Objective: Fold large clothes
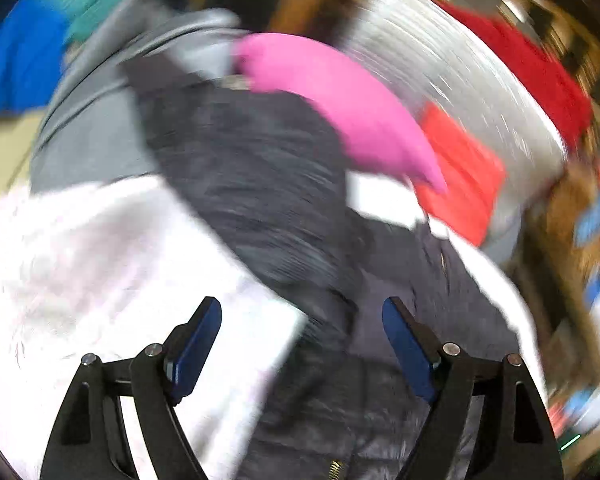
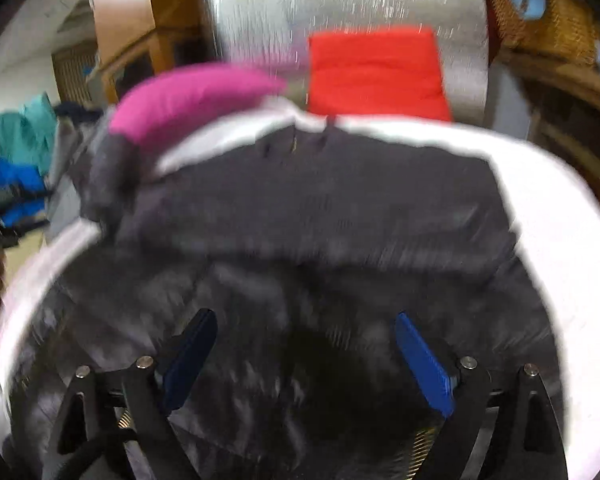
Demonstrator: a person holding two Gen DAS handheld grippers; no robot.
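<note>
A dark grey padded jacket (image 1: pixel 260 184) lies spread over a white surface (image 1: pixel 80 272); it fills the middle of the right wrist view (image 2: pixel 320 208). A pink sleeve or lining (image 1: pixel 340 104) sticks out at its far end and shows in the right wrist view (image 2: pixel 188 100) too. My left gripper (image 1: pixel 302 312) is open and empty just above the jacket's near part. My right gripper (image 2: pixel 304 324) is open and empty over the jacket's dark fabric. Both views are blurred by motion.
A folded red garment (image 2: pixel 380 76) lies on a silver mat (image 2: pixel 260 20) beyond the jacket. Light grey clothing (image 1: pixel 92 120) and blue and teal clothes (image 1: pixel 24 56) lie at the left. Wooden furniture (image 2: pixel 560 92) stands at the right and back.
</note>
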